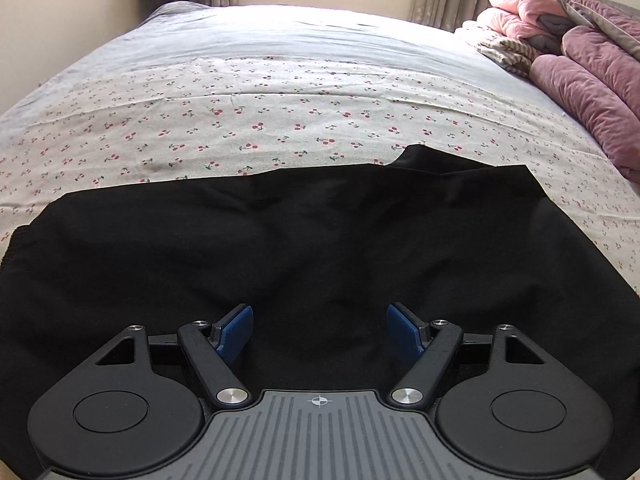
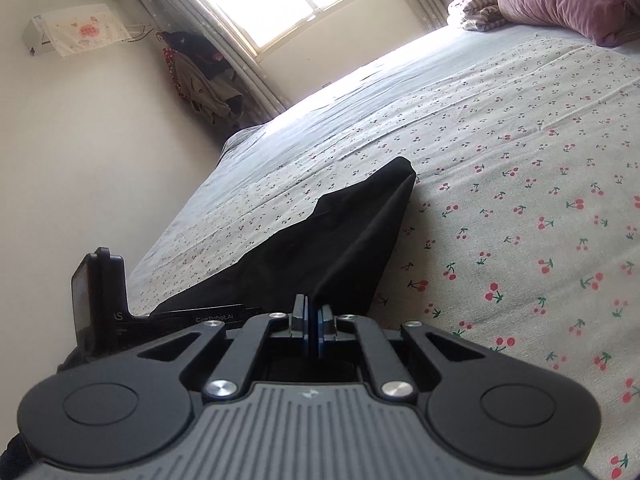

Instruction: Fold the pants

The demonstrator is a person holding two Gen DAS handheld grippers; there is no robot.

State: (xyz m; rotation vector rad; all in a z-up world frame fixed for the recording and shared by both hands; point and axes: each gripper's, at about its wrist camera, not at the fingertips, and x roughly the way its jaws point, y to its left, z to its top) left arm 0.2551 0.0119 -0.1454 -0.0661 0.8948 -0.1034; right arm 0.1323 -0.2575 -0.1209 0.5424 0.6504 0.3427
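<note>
Left wrist view: the left gripper (image 1: pixel 320 330) is hovering with its blue pads (image 1: pixel 236 330) spread wide over the black pants (image 1: pixel 300 240), which are lying on the cherry-print bedsheet (image 1: pixel 240 120), nothing between them. Right wrist view: the right gripper (image 2: pixel 313 320) is pinching a raised fold of the pants (image 2: pixel 340 240), jaws pressed together.

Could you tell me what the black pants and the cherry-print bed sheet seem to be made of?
The pants look like a thin, matte woven fabric, perhaps cotton or a blend: soft shallow wrinkles, no sheen. The bed sheet looks like light printed cotton, with fine creases and a flat, dull surface.
</note>
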